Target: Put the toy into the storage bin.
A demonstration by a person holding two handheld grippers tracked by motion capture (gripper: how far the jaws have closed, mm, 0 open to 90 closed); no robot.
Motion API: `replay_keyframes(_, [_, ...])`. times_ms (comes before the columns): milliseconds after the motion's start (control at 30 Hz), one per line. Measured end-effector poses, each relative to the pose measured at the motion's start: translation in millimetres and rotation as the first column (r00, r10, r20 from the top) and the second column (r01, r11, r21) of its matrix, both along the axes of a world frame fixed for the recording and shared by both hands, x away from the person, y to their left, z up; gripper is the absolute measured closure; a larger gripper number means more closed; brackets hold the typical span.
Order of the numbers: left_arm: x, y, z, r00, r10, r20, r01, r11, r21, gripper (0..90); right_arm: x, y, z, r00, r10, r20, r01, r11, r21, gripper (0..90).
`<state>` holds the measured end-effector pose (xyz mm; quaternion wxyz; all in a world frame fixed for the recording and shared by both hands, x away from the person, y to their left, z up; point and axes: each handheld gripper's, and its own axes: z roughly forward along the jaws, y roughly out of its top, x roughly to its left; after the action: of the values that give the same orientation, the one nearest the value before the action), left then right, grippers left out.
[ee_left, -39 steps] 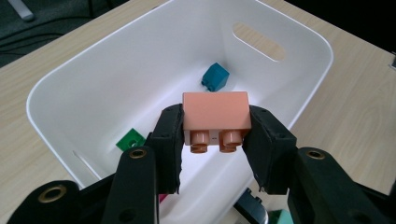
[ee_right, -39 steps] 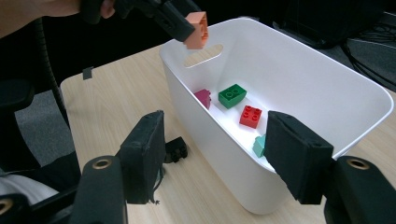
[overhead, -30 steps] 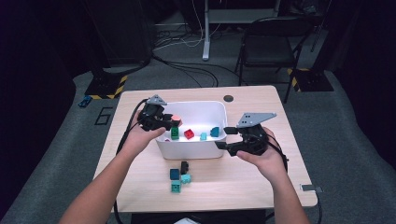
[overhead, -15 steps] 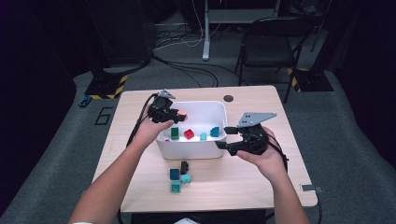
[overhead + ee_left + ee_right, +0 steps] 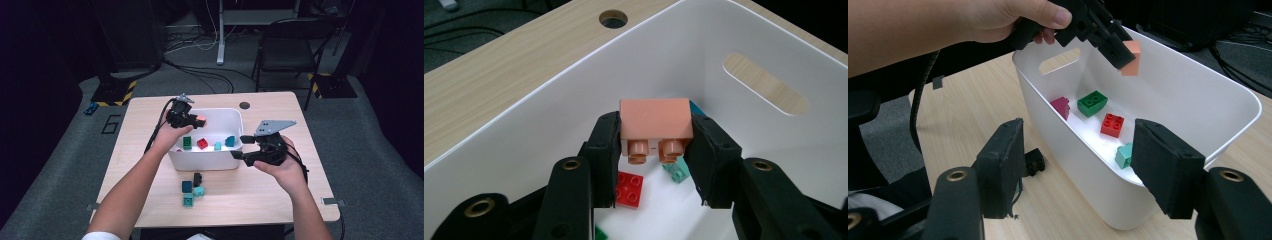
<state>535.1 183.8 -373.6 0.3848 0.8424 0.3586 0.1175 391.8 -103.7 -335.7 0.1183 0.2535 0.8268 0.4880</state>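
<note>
1. the step in hand looked like the drop-off – the left gripper (image 5: pixel 192 119) hung over the white bin (image 5: pixel 235 119) with its fingers (image 5: pixel 605 145) clamped on the two sides of an orange brick (image 5: pixel 654 124), studs turned back toward the gripper's camera.
2. the orange brick sat in the air above the inside of the bin, near its far-left corner in the high view, touching neither wall nor floor as far as i could tell.
3. below it lay what was already in the bin: a red brick (image 5: pixel 630 189), a green brick (image 5: pixel 1092 103), a dark pink brick (image 5: pixel 1062 107) and a light teal brick (image 5: pixel 1123 155), all loose on the bottom.
4. the right gripper (image 5: pixel 245 146) waited at the bin's near-right edge, fingers (image 5: pixel 999 165) spread wide with nothing pressed between them – one either side of the bin wall in its own view.
5. a few more bricks (image 5: pixel 192 189) stood on the bench (image 5: pixel 260 200) in front of the bin, not yet collected.
6. i judged the next move called only for parting the left fingers so the brick fell clear, then going to the bench for another.
</note>
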Motion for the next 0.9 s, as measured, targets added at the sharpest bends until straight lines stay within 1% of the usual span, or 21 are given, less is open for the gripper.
replay_keyframes(100, [3.3,-5.7,-4.1,0.9998,-0.016,-0.008,0.016,0.9999,0.002,57.9,0.3,0.7,-0.6,1.0,0.001,-0.002,-0.001,1.0,-0.001,37.5])
replay_keyframes(167, [5.5,-9.2,-7.2,0.9993,-0.033,-0.017,0.033,0.9994,-0.005,57.9,0.2,1.4,-0.8,1.0,0.0,-0.005,0.0,1.0,-0.002,37.5])
replay_keyframes(267, [8.4,-13.8,-12.0,0.9989,-0.044,-0.014,0.045,0.999,0.004,57.9,0.5,2.6,-1.7,1.0,0.005,-0.005,-0.005,1.0,-0.006,37.6])
replay_keyframes(333, [10.6,-16.0,-15.8,0.9982,-0.057,-0.019,0.058,0.9982,0.019,57.9,1.0,3.0,-2.0,1.0,0.008,-0.003,-0.008,1.0,-0.006,37.6])
replay_keyframes(367, [11.0,-16.7,-16.9,0.9983,-0.056,-0.017,0.057,0.9981,0.023,57.8,1.0,3.2,-2.1,1.0,0.008,-0.003,-0.008,1.0,-0.006,37.6])
replay_keyframes(433, [12.2,-17.3,-18.6,0.9979,-0.06,-0.025,0.06,0.9977,0.031,57.5,1.0,3.2,-2.1,1.0,0.009,-0.002,-0.009,0.9999,-0.006,37.6])
replay_keyframes(500, [11.9,-19.4,-20.2,0.9985,-0.051,-0.019,0.052,0.9981,0.033,54.2,1.1,3.1,-2.0,0.9999,0.01,0.001,-0.01,0.9999,-0.006,37.6])
replay_keyframes(533, [11.1,-20.3,-19.7,0.9983,-0.056,-0.015,0.057,0.9974,0.045,52.4,1.1,3.1,-2.0,1.0,0.01,0.001,-0.01,0.9999,-0.006,37.6])
replay_keyframes(600, [8.5,-21.9,-17.8,0.9982,-0.06,-0.002,0.06,0.9968,0.054,50.8,0.5,2.9,-1.8,1.0,0.004,-0.005,-0.004,1.0,-0.007,37.6])
replay_keyframes(633, [6.8,-21.7,-15.5,0.9981,-0.061,0.003,0.061,0.9967,0.054,50.8,0.0,2.6,-1.6,0.9999,0.001,-0.012,-0.001,1.0,-0.006,37.6])
replay_keyframes(667, [5.4,-20.8,-13.2,0.9979,-0.064,0.011,0.064,0.9964,0.055,50.8,0.6,2.2,-1.7,1.0,0.003,-0.005,-0.004,1.0,-0.005,37.6])
replay_keyframes(700, [3.9,-20.3,-11.6,0.998,-0.06,0.016,0.059,0.9967,0.055,50.8,0.4,1.9,-1.6,1.0,0.001,-0.007,-0.001,1.0,-0.005,37.6])
replay_keyframes(767, [0.3,-17.5,-7.0,0.9979,-0.064,0.014,0.063,0.9964,0.057,50.1,0.4,1.4,-1.4,1.0,-0.001,-0.006,0.001,1.0,-0.003,37.5])
replay_keyframes(800, [-3.5,-15.5,-3.3,0.9978,-0.064,0.017,0.063,0.9964,0.057,50.1,0.4,1.1,-1.3,1.0,-0.001,-0.007,0.001,1.0,-0.003,37.6])
replay_keyframes(867, [-9.5,-11.8,2.4,0.9969,-0.068,0.039,0.066,0.996,0.061,50.1,0.6,0.7,-1.3,1.0,-0.004,-0.007,0.004,1.0,-0.003,37.6])
replay_keyframes(900, [-13.3,-9.9,5.7,0.9965,-0.071,0.043,0.068,0.9957,0.062,49.9,0.7,0.7,-1.3,1.0,-0.005,-0.007,0.004,1.0,-0.003,37.6])
